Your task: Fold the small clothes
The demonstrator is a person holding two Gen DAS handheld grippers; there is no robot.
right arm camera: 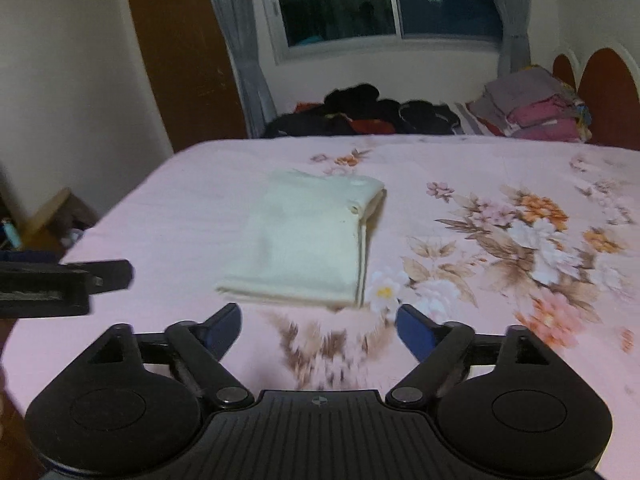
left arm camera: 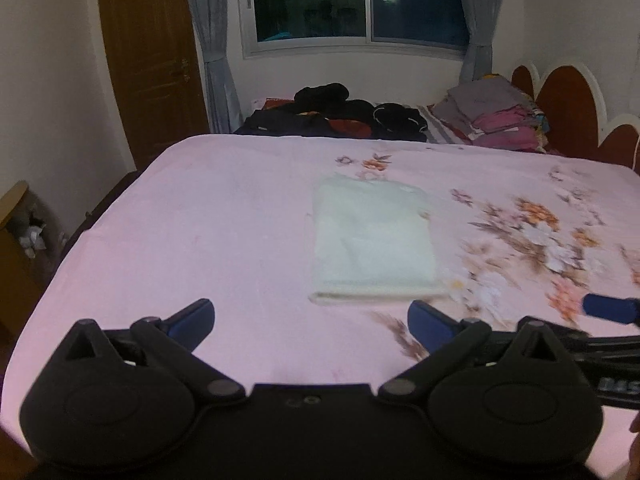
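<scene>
A small cream-white garment [left arm camera: 374, 242] lies folded into a flat rectangle on the pink flowered bedspread [left arm camera: 200, 220]. In the right wrist view the same folded garment [right arm camera: 316, 240] shows stacked layers along its right edge. My left gripper [left arm camera: 312, 320] hovers above the bed just short of the garment's near edge, jaws wide apart and empty. My right gripper [right arm camera: 318, 326] stands likewise open and empty, a little before the garment's near edge. One blue fingertip [left arm camera: 608, 308] of the right gripper shows at the right edge of the left wrist view.
A heap of dark clothes [left arm camera: 340, 114] lies at the far end of the bed. Folded grey and pink clothes [left arm camera: 500, 120] are stacked by the red scalloped headboard [left arm camera: 568, 96]. A wooden door [left arm camera: 152, 48] and a curtained window [left arm camera: 360, 0] stand behind. A box [left arm camera: 20, 232] sits on the floor, left.
</scene>
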